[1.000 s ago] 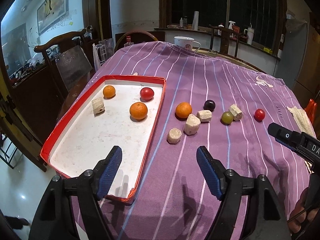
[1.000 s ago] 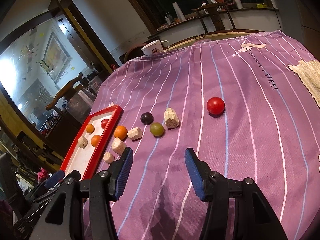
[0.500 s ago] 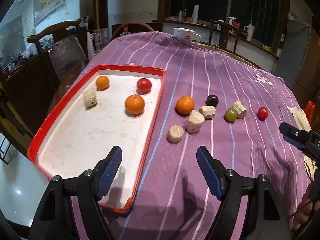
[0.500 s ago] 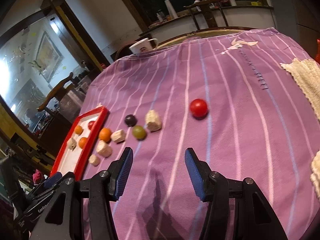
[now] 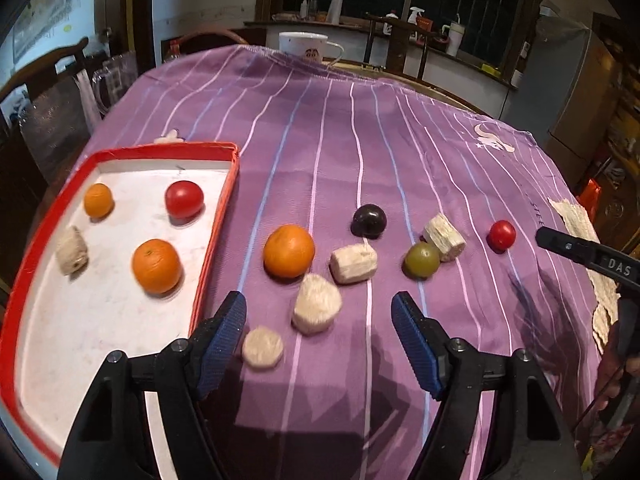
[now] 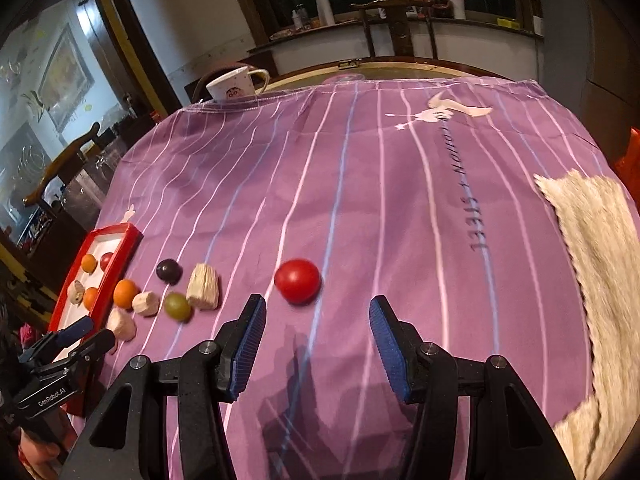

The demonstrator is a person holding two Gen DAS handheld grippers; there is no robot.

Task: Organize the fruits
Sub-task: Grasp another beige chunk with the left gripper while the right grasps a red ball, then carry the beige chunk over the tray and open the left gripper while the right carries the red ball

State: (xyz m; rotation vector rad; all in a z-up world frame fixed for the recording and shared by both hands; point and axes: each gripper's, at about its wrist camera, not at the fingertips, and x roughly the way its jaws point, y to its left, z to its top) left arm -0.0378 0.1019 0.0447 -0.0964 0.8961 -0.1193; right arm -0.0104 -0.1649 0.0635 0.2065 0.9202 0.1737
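A red-rimmed white tray [image 5: 218, 216] at the left holds two oranges, a red tomato and a pale chunk. On the purple cloth lie an orange [image 5: 289, 251], a dark plum [image 5: 368, 221], a green fruit [image 5: 422, 260], a red tomato [image 5: 501, 234] and several pale chunks. My left gripper [image 5: 316, 298] hovers over the nearest pale chunk [image 5: 317, 309]; its jaws are closing slightly and touch nothing. My right gripper [image 6: 318, 300] is open just short of the red tomato [image 6: 297, 281], with nothing between its pads.
A white mug [image 5: 306, 46] stands at the table's far edge. A beige fuzzy mat [image 6: 592, 240] lies along the right edge. Wooden chairs stand around the table. The right gripper's finger [image 5: 580, 252] reaches into the left view.
Both grippers have moved forward and lower toward the fruit row. The left one shifted right, off the tray, to above the pale chunks. The right one closed in on the red tomato.
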